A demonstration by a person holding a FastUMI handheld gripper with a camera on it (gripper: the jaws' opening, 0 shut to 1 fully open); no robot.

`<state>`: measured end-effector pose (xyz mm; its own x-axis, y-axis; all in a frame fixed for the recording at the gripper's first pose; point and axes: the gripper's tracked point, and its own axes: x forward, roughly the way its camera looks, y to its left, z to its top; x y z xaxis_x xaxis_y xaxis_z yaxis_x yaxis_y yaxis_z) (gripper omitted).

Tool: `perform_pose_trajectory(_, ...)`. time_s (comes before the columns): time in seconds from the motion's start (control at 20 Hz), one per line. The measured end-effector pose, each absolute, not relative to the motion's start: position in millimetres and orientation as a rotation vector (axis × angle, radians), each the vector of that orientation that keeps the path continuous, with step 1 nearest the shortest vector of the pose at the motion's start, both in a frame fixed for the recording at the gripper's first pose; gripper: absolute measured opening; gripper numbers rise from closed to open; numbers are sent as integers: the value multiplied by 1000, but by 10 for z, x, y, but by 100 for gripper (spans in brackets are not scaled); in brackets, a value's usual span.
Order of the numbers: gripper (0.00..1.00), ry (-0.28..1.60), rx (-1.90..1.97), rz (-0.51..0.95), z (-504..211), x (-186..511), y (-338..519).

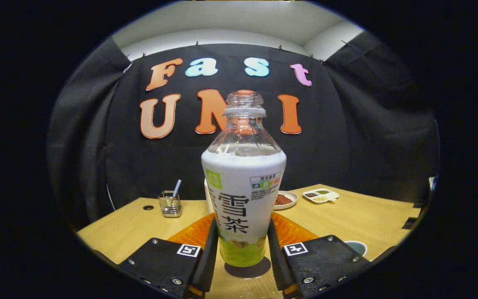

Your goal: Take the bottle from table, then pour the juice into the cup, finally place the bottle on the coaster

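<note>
Bottle (243, 195) stood upright on the wooden worktop (355, 216), between the fingers of the claw (242, 257), whose black pads lay close along both sides of its lower body; whether they truly pressed it, I could not tell. Its clear plastic neck was uncapped, likely ready for pouring, and a smooth printed sleeve wrapped its tapering body. An orange coaster (293, 230) lay just behind it. A cup (357, 248) sat by the right finger.
</note>
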<state>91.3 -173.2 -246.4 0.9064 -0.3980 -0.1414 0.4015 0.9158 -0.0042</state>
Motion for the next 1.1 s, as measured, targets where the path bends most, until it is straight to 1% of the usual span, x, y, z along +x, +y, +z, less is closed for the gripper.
perform_pose_trajectory(0.4,58,293,-96,-395,-2925,1134,-1738)
perform_pose_trajectory(0.7,58,380,-51,-384,-3284,1207,-1777)
perform_pose_trajectory(0.8,60,394,-24,-385,-3387,1247,-1789)
perform_pose_trajectory(0.95,60,410,6,-383,-3481,1242,-1814)
perform_pose_trajectory(1.1,65,413,23,-409,-3517,1238,-1849)
